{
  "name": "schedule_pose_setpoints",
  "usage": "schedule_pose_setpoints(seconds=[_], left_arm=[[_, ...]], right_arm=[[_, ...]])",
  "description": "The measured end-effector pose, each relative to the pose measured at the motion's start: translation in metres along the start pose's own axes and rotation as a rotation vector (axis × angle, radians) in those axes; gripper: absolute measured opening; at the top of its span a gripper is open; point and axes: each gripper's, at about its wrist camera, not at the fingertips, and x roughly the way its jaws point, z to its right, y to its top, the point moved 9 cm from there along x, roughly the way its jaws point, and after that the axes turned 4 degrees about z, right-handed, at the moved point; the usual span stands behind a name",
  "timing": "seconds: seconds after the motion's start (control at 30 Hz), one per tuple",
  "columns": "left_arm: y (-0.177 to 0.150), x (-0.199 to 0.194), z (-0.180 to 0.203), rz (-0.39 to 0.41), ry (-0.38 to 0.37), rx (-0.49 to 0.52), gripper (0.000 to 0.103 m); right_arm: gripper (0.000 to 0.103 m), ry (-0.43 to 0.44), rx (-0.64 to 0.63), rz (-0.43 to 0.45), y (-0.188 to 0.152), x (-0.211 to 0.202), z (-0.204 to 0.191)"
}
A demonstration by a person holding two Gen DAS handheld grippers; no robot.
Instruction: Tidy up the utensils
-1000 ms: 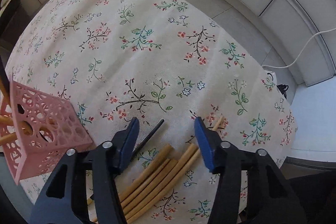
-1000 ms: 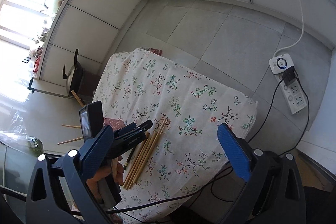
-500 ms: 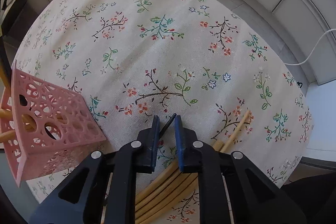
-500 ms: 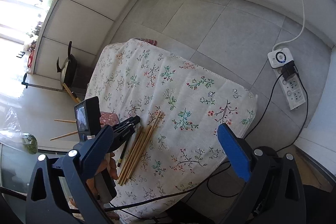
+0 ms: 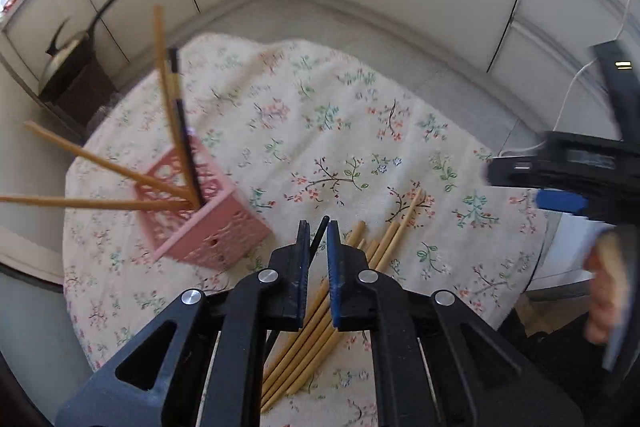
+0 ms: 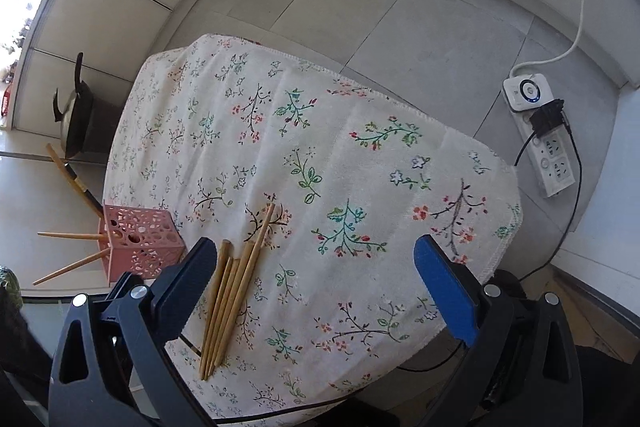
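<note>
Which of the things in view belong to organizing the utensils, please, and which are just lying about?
Belong to the job:
- black chopstick in the shut left gripper
- wooden chopsticks on the cloth
- pink holder

Just lying about:
- power strip
- pan
- floral tablecloth

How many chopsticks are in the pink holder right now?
4. Three bamboo ones: one nearly upright and two splayed out to the left. One black one leans beside the upright one. The holder could hide a shorter one.
</note>
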Motion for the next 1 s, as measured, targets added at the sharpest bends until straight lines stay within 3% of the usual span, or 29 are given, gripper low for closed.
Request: schedule_pose_setpoints(seconds=[0.17,0.33,0.6,0.67,0.7,0.73,0.77,1.0], left_arm=[[-0.012,-0.045,-0.005,0.079,0.021,-0.003,0.007],[-0.025,-0.079,-0.013,0.144,0.025,-0.019,0.005],[-0.033,-0.107,-0.025,0.219,0.000,-0.058,0.003],[-0.032,-0.111,-0.026,0.234,-0.007,-0.060,0.003],[-0.031,-0.113,-0.026,0.241,-0.009,-0.062,0.003],[-0.030,-0.114,-0.026,0.246,-0.009,-0.063,0.003],[-0.029,-0.115,-0.026,0.251,-0.010,-0.065,0.003],[-0.028,-0.122,-0.034,0.279,-0.030,-0.099,0.003]], right_arm=[[0.082,-0.038,0.052,-0.042,-0.007,0.031,-0.012],[0.055,-0.092,0.117,-0.072,-0.013,0.060,-0.014],[0.047,-0.267,0.023,0.040,-0.010,0.071,-0.039],[0.039,-0.303,0.006,0.070,-0.009,0.071,-0.038],[0.026,-0.311,0.001,0.082,-0.009,0.070,-0.037],[0.012,-0.307,0.000,0.088,-0.007,0.070,-0.037],[0.009,-0.289,0.007,0.091,-0.006,0.070,-0.036],[0.005,-0.136,0.051,0.094,0.004,0.061,-0.030]])
